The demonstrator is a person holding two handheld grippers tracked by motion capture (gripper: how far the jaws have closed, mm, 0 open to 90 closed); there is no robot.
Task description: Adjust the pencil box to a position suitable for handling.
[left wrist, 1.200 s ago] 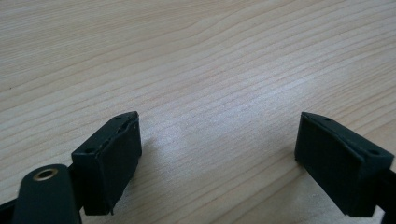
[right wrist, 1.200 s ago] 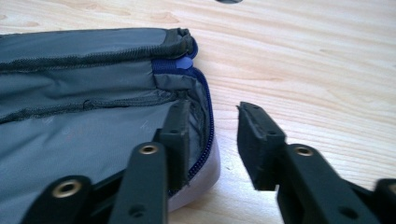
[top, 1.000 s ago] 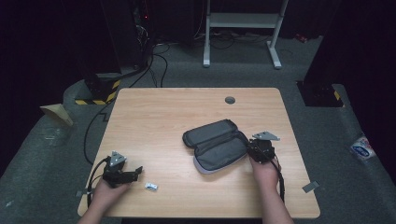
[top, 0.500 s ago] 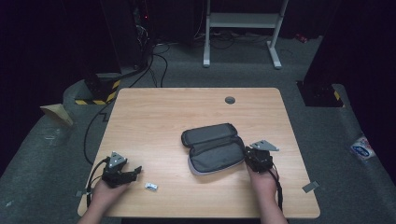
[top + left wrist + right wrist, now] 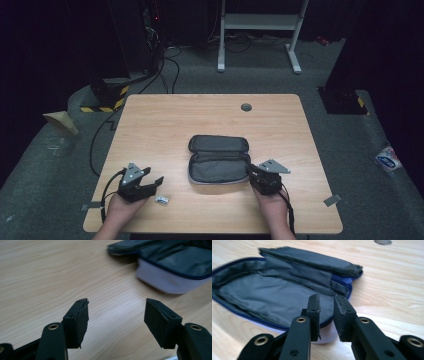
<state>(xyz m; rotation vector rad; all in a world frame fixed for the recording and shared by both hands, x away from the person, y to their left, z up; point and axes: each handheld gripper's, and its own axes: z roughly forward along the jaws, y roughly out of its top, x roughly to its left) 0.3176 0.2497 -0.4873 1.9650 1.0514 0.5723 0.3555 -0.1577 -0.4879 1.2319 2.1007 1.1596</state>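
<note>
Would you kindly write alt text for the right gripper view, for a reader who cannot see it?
The right gripper holds its two black jaws a narrow gap apart, nothing between them, just before the near edge of an open zip case with grey lining, lying on a light wooden table.

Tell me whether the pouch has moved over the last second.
Yes. The pouch has slid left and straightened: its right end, earlier well to the right of the round hole, now sits roughly below it.
</note>
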